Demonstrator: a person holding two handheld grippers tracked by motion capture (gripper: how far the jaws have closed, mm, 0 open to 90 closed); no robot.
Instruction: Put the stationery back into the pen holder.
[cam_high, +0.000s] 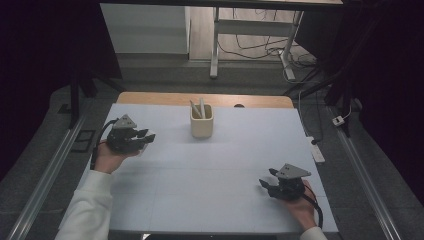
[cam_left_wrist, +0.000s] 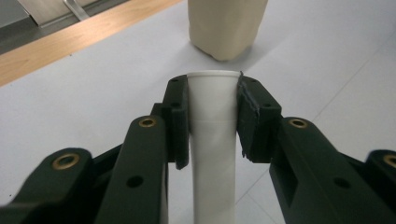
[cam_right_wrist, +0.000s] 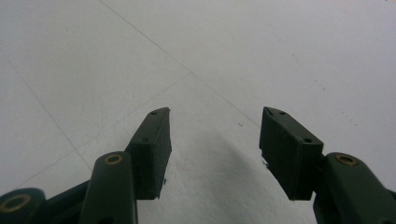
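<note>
— Two white sticks (cam_high: 198, 108) are already seen standing in the beige cup (cam_high: 202, 126) at the far middle of the white table (cam_high: 210, 175). Is another one being brought?

— Yes, it looks that way. A white tube (cam_left_wrist: 212, 135) is pinched between the black pads of the left gripper (cam_left_wrist: 212, 116). In the left gripper view the tube is seen running straight out between the jaws, with its flat end pointed toward the cup.

— Where is that gripper in the high view?

— The left gripper (cam_high: 131, 138) is held at the left side of the table, level with the cup but apart from it. A bit of the white tube (cam_high: 150, 136) is seen poking out toward the cup.

— And the other one?

— The right gripper (cam_high: 267, 184) is held low near the front right of the table. Its jaws are spread wide, and nothing is seen between them, just bare table.

— So which step is in hand?

— The carrying step, most likely. The tube is already picked up, but it is not yet over the cup.

— What is called for next?

— The tube should be lifted and brought above the cup's open top. It lies nearly flat now, so it has to be tipped until one end points down. Then it can be lowered beside the two sticks and let go. Care is needed so the cup is not bumped over and the sticks are not knocked.
</note>
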